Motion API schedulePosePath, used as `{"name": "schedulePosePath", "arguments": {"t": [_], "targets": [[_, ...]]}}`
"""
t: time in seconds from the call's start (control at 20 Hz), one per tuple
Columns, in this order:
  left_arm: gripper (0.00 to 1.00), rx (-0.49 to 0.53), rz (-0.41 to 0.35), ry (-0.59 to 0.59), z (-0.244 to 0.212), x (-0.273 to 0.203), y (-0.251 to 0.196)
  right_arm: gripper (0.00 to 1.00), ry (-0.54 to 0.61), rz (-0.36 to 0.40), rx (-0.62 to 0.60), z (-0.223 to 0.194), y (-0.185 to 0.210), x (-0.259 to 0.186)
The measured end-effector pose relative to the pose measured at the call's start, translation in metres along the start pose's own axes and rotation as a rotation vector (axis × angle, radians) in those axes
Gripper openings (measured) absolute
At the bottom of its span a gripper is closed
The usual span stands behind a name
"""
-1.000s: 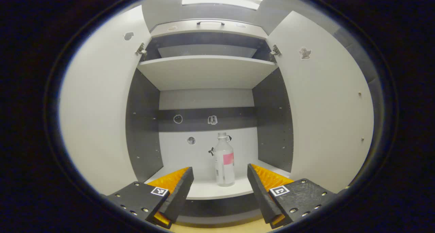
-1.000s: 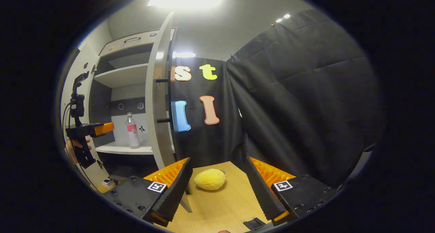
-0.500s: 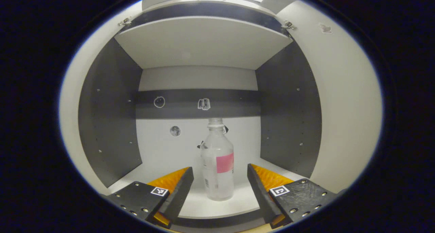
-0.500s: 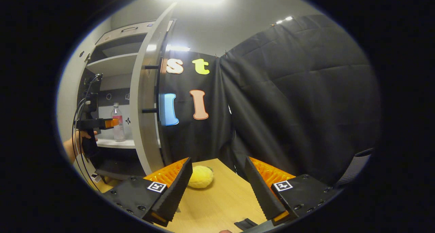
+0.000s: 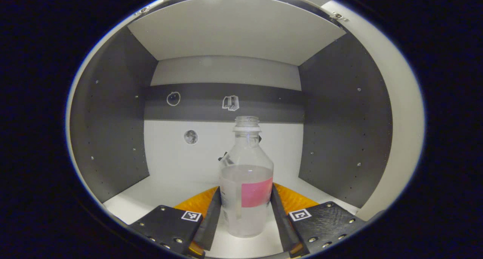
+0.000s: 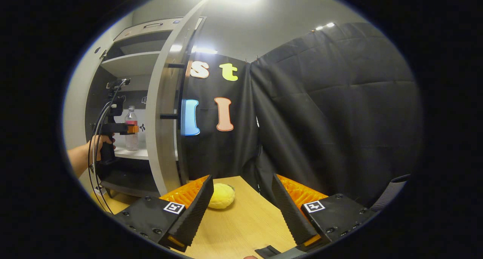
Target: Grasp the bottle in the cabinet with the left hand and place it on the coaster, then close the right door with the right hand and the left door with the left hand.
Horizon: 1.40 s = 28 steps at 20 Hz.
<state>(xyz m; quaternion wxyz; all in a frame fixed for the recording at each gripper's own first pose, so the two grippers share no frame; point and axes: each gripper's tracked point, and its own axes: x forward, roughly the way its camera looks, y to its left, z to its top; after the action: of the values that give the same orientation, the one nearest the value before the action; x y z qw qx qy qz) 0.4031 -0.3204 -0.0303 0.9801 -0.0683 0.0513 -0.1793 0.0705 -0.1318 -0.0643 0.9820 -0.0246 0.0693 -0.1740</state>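
A clear bottle (image 5: 246, 198) with a pink label and no cap stands upright on the cabinet's lower white shelf (image 5: 151, 198). My left gripper (image 5: 245, 189) reaches into the cabinet, and its two fingers press the bottle's sides at label height. The right gripper view has that same gripper (image 6: 132, 129), held by a hand, at the bottle (image 6: 131, 117) behind the open right door (image 6: 160, 111). My right gripper (image 6: 241, 178) hangs open above the wooden table (image 6: 241, 221) with nothing between its fingers.
The cabinet's dark side walls (image 5: 109, 130) and the shelf above (image 5: 234, 28) close in around the bottle. A yellow plush lump (image 6: 222, 195) lies on the table past my right fingers. A flat black piece (image 6: 267, 250) sits at the table's near edge.
My left gripper went forward into the cabinet and its fingers closed in from either side onto the bottle. The right gripper shifted slightly; it is still open.
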Motion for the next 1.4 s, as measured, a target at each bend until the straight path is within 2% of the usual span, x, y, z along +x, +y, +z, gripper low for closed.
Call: {"name": "schedulePosePath", "arguments": {"t": [0.2, 0.4, 0.45, 0.5, 0.6, 0.95, 1.2, 1.4], "targets": [[0.69, 0.002, 0.028, -0.066, 0.021, -0.026, 0.014, 0.98, 0.003, 0.047, 0.014, -0.002, 0.005, 0.005], [0.69, 0.001, 0.047, -0.104, 0.031, -0.077, 0.028, 0.98, -0.003, 0.106, 0.021, 0.000, 0.011, 0.002], [0.69, 0.003, 0.045, -0.107, 0.030, -0.091, 0.029, 0.94, -0.009, 0.120, 0.022, 0.001, 0.012, 0.000], [0.69, 0.011, 0.049, -0.108, 0.029, -0.104, 0.031, 0.98, -0.013, 0.135, 0.021, 0.003, 0.014, -0.003], [0.69, 0.030, 0.063, -0.103, 0.022, -0.131, 0.036, 0.98, -0.019, 0.172, 0.017, 0.004, 0.019, -0.005], [0.69, 0.055, 0.095, -0.037, -0.025, -0.220, 0.049, 0.98, -0.015, 0.287, 0.025, -0.003, 0.034, -0.017], [0.69, 0.038, 0.088, 0.001, -0.067, -0.281, 0.050, 0.99, -0.013, 0.316, 0.017, -0.018, 0.035, -0.027], [0.69, 0.024, 0.066, 0.062, -0.116, -0.323, 0.049, 0.99, 0.022, 0.302, 0.055, -0.029, 0.029, -0.035]]}}
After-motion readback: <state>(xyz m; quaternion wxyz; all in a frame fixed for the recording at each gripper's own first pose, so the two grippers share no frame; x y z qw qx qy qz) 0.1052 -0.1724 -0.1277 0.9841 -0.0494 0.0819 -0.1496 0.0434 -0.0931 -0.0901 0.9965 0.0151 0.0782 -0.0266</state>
